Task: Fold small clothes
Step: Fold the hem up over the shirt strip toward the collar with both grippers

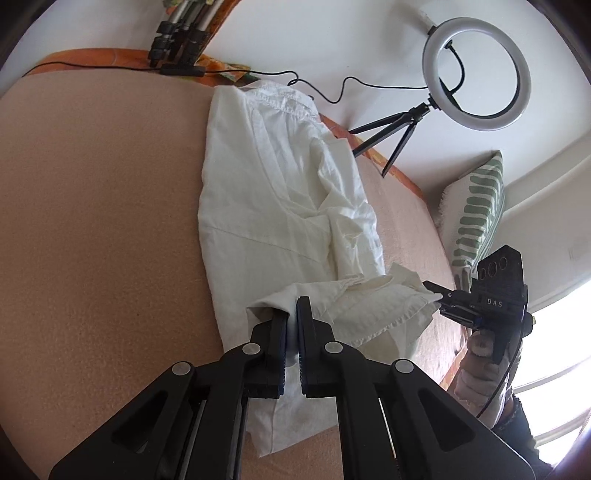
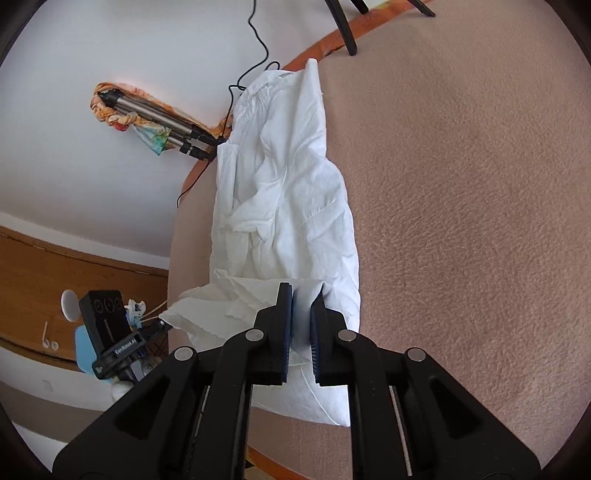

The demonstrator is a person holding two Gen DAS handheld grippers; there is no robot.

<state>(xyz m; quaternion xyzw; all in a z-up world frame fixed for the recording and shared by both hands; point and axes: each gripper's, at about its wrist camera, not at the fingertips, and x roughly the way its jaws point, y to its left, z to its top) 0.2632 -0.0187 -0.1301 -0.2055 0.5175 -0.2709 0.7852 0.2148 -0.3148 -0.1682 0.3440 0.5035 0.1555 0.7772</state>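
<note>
A white shirt (image 1: pixel 280 192) lies lengthwise on a pinkish-tan padded surface (image 1: pixel 96 221), folded into a long narrow strip with the collar at the far end. Its near hem is lifted off the surface. My left gripper (image 1: pixel 293 310) is shut on one corner of the hem. My right gripper (image 1: pixel 434 291) shows in the left wrist view, pinching the hem's other corner. In the right wrist view the shirt (image 2: pixel 291 199) runs away from my right gripper (image 2: pixel 302 299), which is shut on the white cloth; my left gripper (image 2: pixel 162 325) holds the far corner.
A ring light on a small tripod (image 1: pixel 476 74) stands at the far edge, with a black cable (image 1: pixel 332 92) trailing past the collar. Folded tripod legs (image 1: pixel 181 33) lie at the back. A green-striped pillow (image 1: pixel 476 206) leans at the right. A wooden door (image 2: pixel 74 273) is beyond the surface edge.
</note>
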